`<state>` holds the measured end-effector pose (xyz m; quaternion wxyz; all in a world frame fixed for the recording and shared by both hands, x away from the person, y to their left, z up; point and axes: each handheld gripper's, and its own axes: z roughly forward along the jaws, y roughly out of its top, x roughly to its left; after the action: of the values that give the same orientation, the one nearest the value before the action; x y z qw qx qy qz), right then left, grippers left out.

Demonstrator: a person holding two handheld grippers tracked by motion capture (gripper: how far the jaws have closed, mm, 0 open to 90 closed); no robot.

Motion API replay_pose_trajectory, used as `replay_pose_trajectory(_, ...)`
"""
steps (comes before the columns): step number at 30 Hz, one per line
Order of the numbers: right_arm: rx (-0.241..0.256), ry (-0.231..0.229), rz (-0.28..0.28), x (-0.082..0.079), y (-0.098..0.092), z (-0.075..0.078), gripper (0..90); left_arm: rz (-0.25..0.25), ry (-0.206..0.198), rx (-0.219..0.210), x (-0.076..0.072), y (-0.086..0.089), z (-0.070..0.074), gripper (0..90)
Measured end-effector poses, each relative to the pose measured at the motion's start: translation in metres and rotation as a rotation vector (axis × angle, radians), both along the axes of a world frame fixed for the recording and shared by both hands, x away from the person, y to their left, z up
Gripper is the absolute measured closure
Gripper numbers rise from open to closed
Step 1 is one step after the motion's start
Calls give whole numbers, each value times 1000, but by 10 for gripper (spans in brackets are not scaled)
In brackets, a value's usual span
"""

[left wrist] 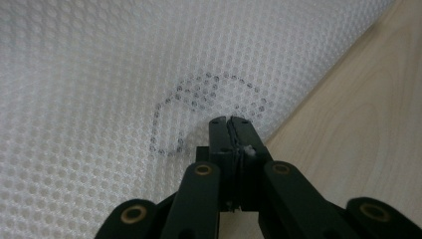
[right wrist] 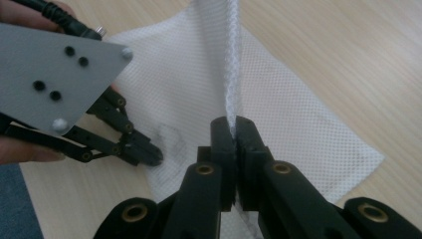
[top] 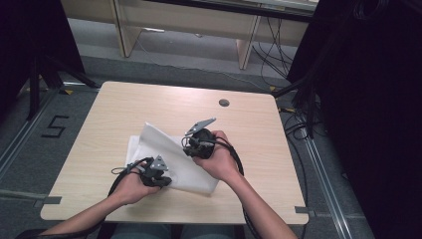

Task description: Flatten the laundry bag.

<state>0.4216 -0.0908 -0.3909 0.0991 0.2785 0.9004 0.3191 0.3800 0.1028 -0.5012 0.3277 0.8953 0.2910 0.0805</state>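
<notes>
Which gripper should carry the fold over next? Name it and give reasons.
The right gripper, probably. It already has an edge of the white mesh cloth clamped and lifted off the table. The left gripper is shut low on the cloth's near edge, better suited to pinning it down.

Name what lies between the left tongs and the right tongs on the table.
White mesh cloth with a faint dark ring mark spans the stretch between left tongs and right tongs, as the right gripper view shows.
</notes>
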Motion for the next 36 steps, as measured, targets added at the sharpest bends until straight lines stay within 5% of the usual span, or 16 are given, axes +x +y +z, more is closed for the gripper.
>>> replay_pose_trajectory(6,7,38,-17,-13,0,-2,891,7,-12,3,-2,-3,-1,877)
replay_pose_trajectory(8,25,7,10,-13,0,-4,891,8,-11,1,-2,-2,-1,877)
replay_pose_trajectory(16,26,20,3,-10,0,-2,892,-11,0,7,-13,-3,13,891)
replay_pose_trajectory(19,23,-12,11,-8,-1,-1,892,-53,24,59,-11,-4,9,891)
replay_pose_trajectory(23,43,-20,-11,-14,1,5,892,1,31,16,-7,-6,3,890)
replay_pose_trajectory(34,51,-69,58,-33,6,20,892,20,-3,6,4,-2,-2,867)
replay_pose_trajectory(36,50,-71,63,-36,7,19,892,13,18,1,4,-1,-2,869)
